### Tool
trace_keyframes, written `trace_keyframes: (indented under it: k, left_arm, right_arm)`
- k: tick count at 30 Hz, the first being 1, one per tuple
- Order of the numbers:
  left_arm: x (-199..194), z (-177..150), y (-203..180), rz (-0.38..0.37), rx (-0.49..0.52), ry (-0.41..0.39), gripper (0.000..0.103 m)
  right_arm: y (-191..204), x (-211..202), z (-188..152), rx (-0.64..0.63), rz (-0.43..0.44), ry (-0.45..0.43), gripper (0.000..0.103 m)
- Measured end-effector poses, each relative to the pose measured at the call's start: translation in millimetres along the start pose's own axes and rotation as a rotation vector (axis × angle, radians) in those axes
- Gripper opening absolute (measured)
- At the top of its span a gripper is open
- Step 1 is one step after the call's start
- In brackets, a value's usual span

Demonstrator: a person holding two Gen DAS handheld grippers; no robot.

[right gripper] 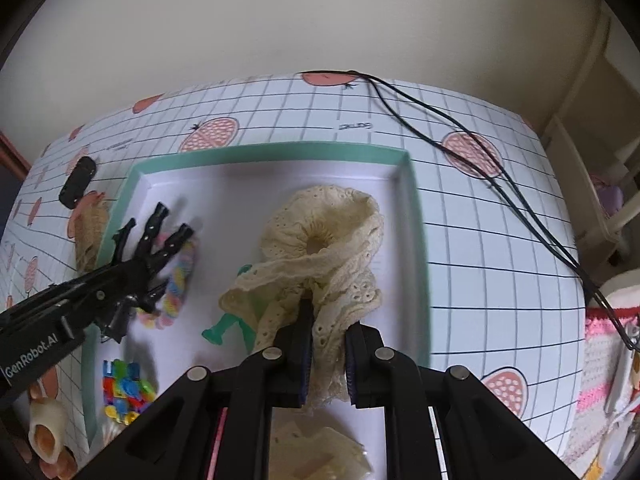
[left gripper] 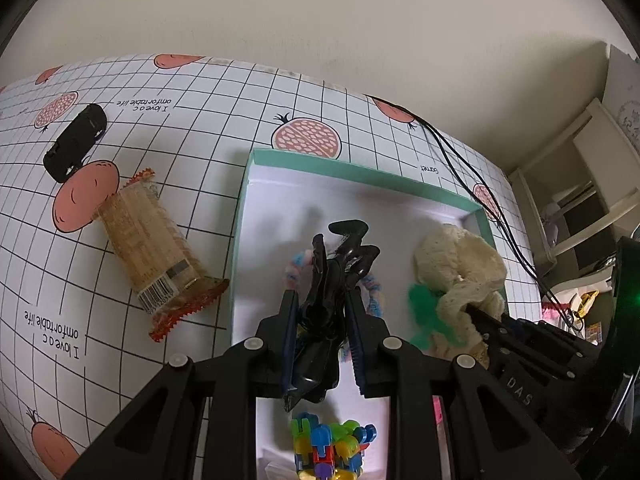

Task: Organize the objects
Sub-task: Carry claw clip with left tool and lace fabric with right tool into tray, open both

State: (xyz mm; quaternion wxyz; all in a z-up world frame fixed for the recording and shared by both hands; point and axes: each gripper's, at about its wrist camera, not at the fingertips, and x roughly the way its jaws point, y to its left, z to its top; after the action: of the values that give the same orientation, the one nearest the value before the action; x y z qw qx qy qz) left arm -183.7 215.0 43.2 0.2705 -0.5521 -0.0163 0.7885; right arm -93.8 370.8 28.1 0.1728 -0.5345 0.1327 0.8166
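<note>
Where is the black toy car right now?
The toy car lies on the tablecloth outside the tray, at the far left of both views, just beyond the wrapped snack.

Snack packet [left gripper: 160,256] lies left of the tray [left gripper: 344,168]; toy car [left gripper: 76,142] behind it

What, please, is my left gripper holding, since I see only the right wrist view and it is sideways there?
Observer: The left gripper is shut on a black claw hair clip, over the tray.
Operator: Thank you. What lies left of the tray? I see only a tan edge.
Observer: A clear packet of biscuits with red crimped ends and a barcode.
Operator: And the black thing beyond it?
Observer: It is a black toy car, on the tablecloth.
</note>
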Motion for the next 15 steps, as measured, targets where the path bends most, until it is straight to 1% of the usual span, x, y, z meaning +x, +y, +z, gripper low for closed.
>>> trace_keyframes:
  k: [4,7,12,15]
  left_arm:
    - [0,-2,0,-0.003,0.003,0.007,0.025]
    - [-1,0,1,-0.018,-0.014,0.018,0.025]
    - [-1,-1,3,-0.024,-0.005,0.025,0.025]
    - [-5,0,2,-0.026,0.006,0.023,0.025]
  right_arm:
    - [6,2,-2,-0.02,-0.018,0.005,0.014]
    - [4,-1,0,-0.007,-0.011,0.006,0.017]
    - [-1,-7,4,0.004,0.0,0.0,0.018]
    - [-2,-9,7,0.001,-0.005,-0.002,0.023]
